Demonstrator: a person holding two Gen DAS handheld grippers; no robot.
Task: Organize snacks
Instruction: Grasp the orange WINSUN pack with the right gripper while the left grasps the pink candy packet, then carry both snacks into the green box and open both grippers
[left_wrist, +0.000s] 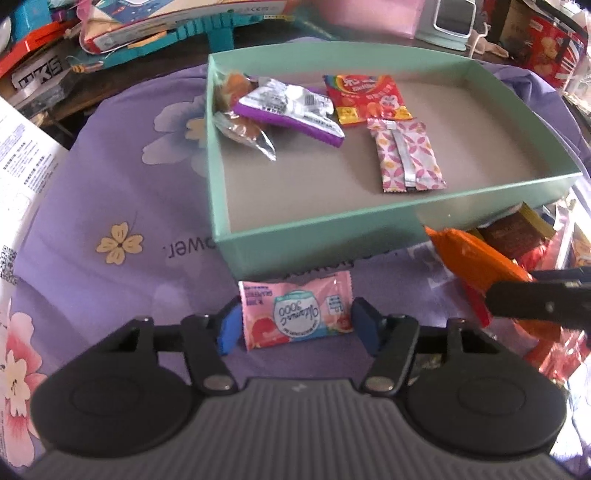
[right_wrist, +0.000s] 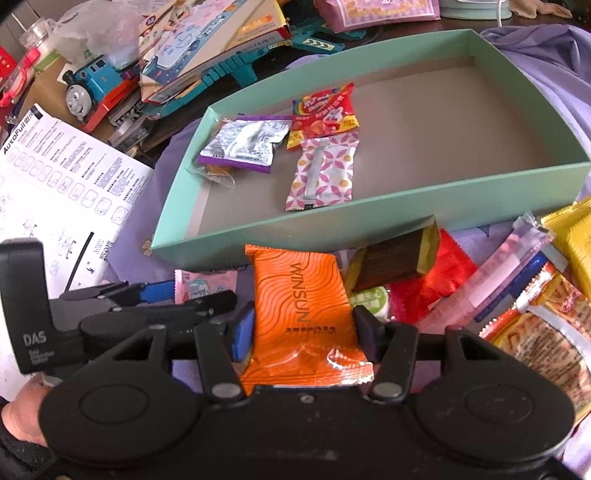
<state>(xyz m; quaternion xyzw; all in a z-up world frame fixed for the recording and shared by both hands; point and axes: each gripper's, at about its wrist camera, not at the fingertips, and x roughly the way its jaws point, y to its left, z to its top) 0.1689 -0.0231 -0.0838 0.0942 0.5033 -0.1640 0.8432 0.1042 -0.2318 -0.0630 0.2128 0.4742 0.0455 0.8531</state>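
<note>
Between gripper (left_wrist: 295, 325) fingers, pink sachet (left_wrist: 295, 314)

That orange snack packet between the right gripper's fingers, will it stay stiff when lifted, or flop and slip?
The orange packet looks like thin glossy foil, crinkled at its near end, so it will probably bend or droop rather than stay flat. Its shiny surface may be somewhat slippery against the right gripper. It looks flat and puffy, so likely light, and unlikely to roll.
</note>
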